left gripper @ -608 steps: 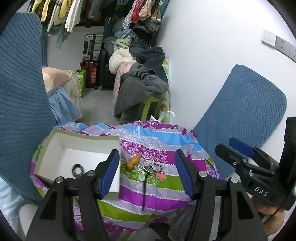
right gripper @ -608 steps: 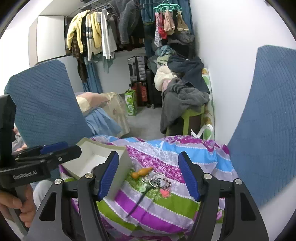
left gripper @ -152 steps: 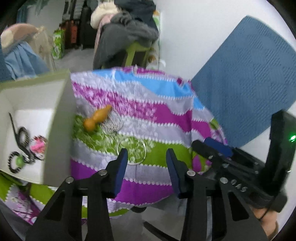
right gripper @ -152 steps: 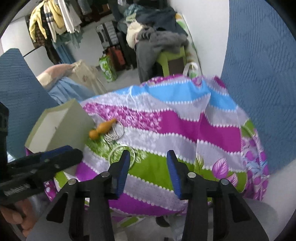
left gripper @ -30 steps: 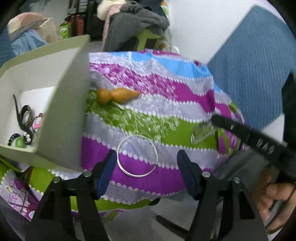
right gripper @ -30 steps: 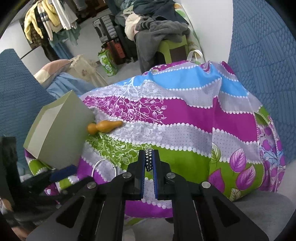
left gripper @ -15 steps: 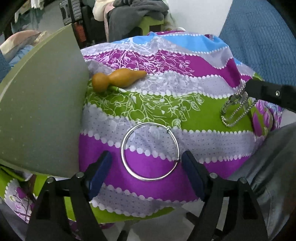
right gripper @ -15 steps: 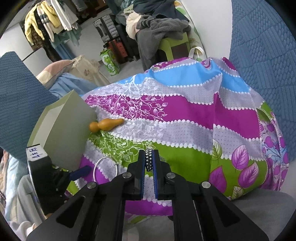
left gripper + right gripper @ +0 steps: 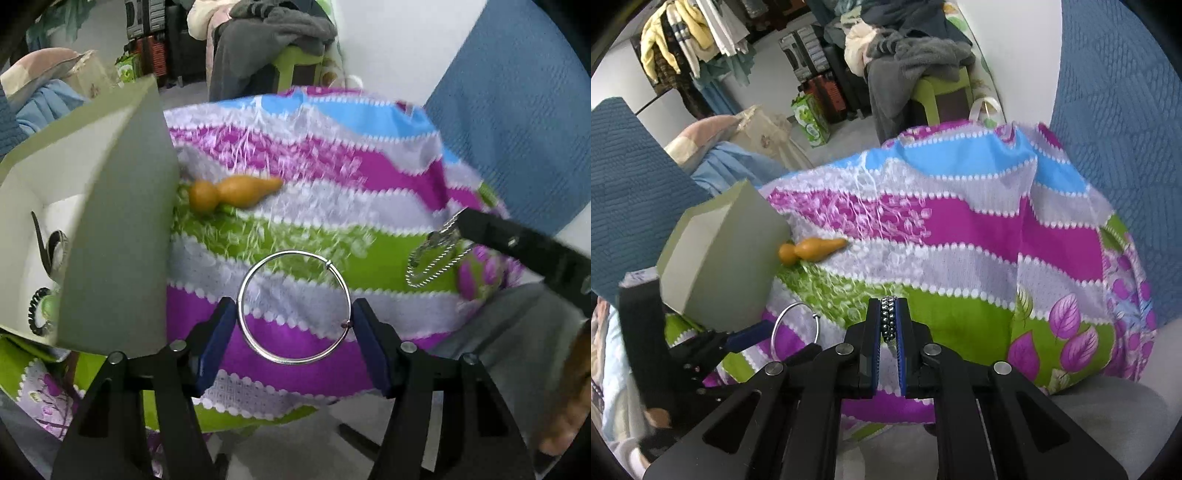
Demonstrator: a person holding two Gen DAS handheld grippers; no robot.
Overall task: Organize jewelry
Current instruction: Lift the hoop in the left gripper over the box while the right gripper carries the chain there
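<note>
A thin silver bangle (image 9: pixel 293 308) sits between the blue pads of my left gripper (image 9: pixel 291 321), whose jaws are closing; both pads touch its rim. It stays sharp while the striped cloth (image 9: pixel 369 173) behind it blurs. In the right wrist view the bangle (image 9: pixel 794 325) stands tilted up off the cloth. My right gripper (image 9: pixel 888 317) is shut on a beaded chain (image 9: pixel 888 319), which dangles in loops (image 9: pixel 430 260) in the left wrist view. An orange gourd charm (image 9: pixel 232 192) lies beside the open pale green box (image 9: pixel 118 229).
The box holds black hair ties (image 9: pixel 38 310) and a dark strap (image 9: pixel 55 243). A stool draped with grey clothes (image 9: pixel 916 55) stands beyond the cloth. Blue quilted cushions (image 9: pixel 1126 129) flank it. A person's hand (image 9: pixel 569 387) is at the lower right.
The left gripper's pads have come in onto the bangle and the view has pulled back a little, showing the box's inside again. The right gripper has stayed put with its chain.
</note>
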